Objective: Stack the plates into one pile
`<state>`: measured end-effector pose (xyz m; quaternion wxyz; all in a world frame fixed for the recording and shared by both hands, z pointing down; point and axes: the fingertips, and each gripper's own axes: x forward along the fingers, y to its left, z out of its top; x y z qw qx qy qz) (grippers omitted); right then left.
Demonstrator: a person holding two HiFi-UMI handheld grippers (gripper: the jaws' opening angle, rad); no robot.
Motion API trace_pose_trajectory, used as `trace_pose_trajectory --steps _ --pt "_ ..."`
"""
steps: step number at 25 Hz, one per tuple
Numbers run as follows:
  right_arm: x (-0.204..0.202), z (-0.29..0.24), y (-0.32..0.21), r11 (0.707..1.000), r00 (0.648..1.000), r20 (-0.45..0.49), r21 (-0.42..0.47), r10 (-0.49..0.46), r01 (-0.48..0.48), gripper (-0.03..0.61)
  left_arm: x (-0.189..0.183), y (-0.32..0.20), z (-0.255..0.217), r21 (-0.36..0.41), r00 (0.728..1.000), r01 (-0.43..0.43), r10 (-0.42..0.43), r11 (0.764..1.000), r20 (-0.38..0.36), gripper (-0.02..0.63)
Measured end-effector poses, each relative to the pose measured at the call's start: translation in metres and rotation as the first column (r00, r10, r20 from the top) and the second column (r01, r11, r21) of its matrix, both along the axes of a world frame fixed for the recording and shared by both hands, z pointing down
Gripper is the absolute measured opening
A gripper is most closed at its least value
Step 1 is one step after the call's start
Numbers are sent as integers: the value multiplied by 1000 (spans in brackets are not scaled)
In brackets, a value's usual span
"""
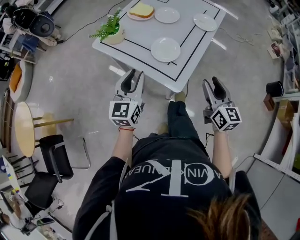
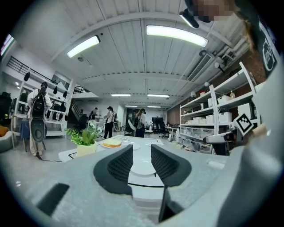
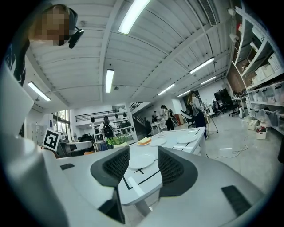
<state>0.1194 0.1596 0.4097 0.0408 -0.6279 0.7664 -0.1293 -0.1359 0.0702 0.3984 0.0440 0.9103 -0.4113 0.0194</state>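
White table (image 1: pixel 140 40), four plates lying apart, none stacked: near plate (image 1: pixel 165 49) by the front corner, middle plate (image 1: pixel 167 15), right plate (image 1: pixel 205 22), and bread plate (image 1: pixel 139 18) carrying a bread slice (image 1: pixel 141 10). Potted plant (image 1: pixel 110 30) at the left edge. Left gripper (image 1: pixel 133 77) and right gripper (image 1: pixel 212 83) are short of the table, jaws apart, nothing between.

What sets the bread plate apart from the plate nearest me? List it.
The bread plate carries a slice of bread; the nearest plate is bare. The bread plate sits at the far edge; the nearest plate lies by the near corner. Both are white, round and flat on the table.
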Motion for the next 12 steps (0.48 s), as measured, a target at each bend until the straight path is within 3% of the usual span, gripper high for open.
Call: trace_pose_trajectory --steps 6,12 --pt "8 -2 -49 999 999 -10 3 -45 45 201 13 -38 -6 10 1000 18 -18 1000 -4 133" --pt "37 1 -97 998 998 -4 -15 -60 60 201 54 -80 -7 3 1000 0 0 1000 2 133"
